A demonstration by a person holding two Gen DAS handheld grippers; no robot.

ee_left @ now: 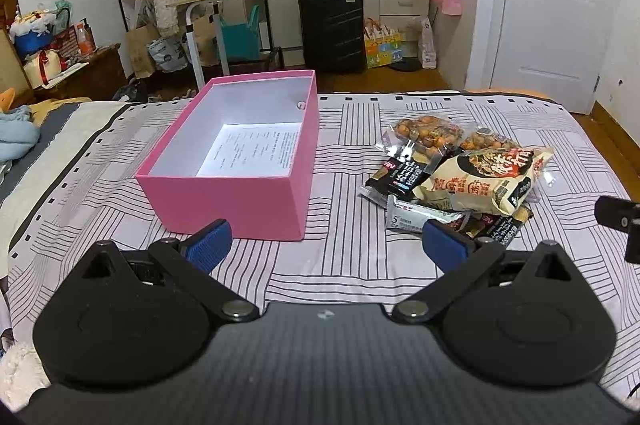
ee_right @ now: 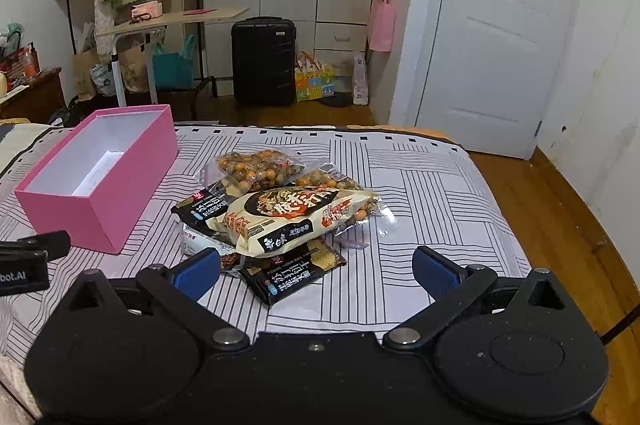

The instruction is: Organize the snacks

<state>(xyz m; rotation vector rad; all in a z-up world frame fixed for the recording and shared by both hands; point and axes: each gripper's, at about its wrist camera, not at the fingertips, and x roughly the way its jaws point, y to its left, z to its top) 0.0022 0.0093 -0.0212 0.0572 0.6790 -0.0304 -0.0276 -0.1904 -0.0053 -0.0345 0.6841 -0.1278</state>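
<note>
Pink box (ee_left: 236,161) shows printed paper (ee_left: 256,149) inside only from the left wrist; cream snack bag (ee_right: 296,221) tops the pile; left gripper (ee_left: 326,243) and right gripper (ee_right: 316,271) both gape wide, empty.

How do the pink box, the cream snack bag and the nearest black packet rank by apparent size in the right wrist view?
1. pink box, clearly the largest.
2. cream snack bag.
3. black packet, partly hidden under the cream bag, so its true size is unsure; being nearest also inflates it.
</note>
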